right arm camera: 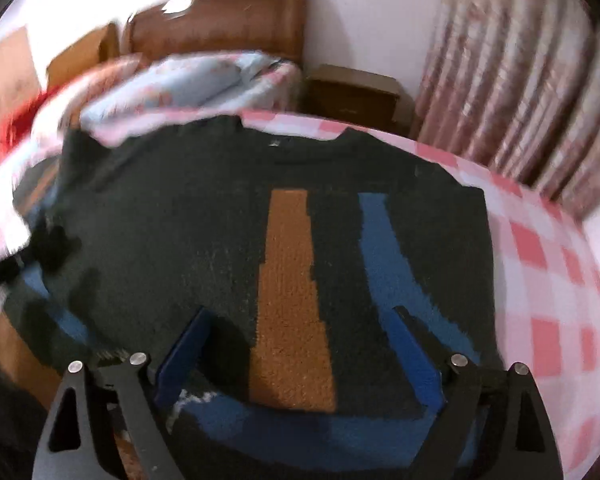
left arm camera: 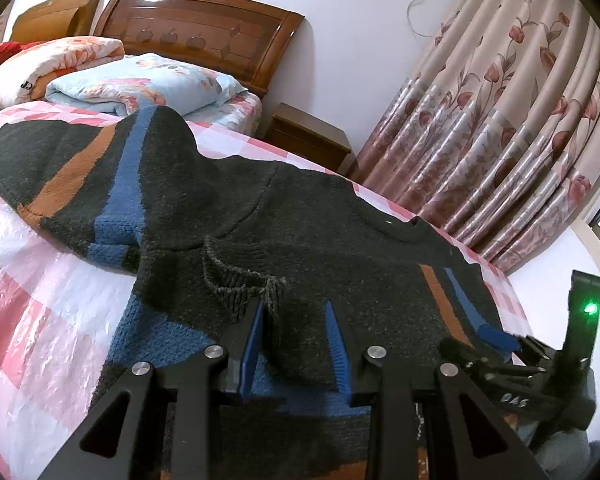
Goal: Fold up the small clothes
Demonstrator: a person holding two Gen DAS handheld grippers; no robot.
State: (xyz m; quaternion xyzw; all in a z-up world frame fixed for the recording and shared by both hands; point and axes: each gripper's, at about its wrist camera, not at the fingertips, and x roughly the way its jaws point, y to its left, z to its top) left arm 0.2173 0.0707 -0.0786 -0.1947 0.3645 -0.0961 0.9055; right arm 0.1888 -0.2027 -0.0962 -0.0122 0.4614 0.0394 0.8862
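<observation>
A dark knitted sweater (left arm camera: 300, 236) with orange and blue stripes lies spread on the bed; it also shows in the right wrist view (right arm camera: 180, 220). One sleeve is folded across the body and its ribbed cuff (left arm camera: 244, 284) lies just ahead of my left gripper (left arm camera: 294, 308), which is open, the cuff's frayed end between its blue pads. My right gripper (right arm camera: 300, 316) is open low over the sweater's hem, its pads either side of the orange stripe (right arm camera: 292, 312). The right gripper also shows at the right of the left wrist view (left arm camera: 540, 364).
The bed has a pink and white checked cover (left arm camera: 28, 320). Folded floral quilts (left arm camera: 140, 84) and a wooden headboard (left arm camera: 204, 28) are at the far end. A wooden nightstand (left arm camera: 308, 136) and floral curtains (left arm camera: 520, 120) stand beyond the bed's right edge.
</observation>
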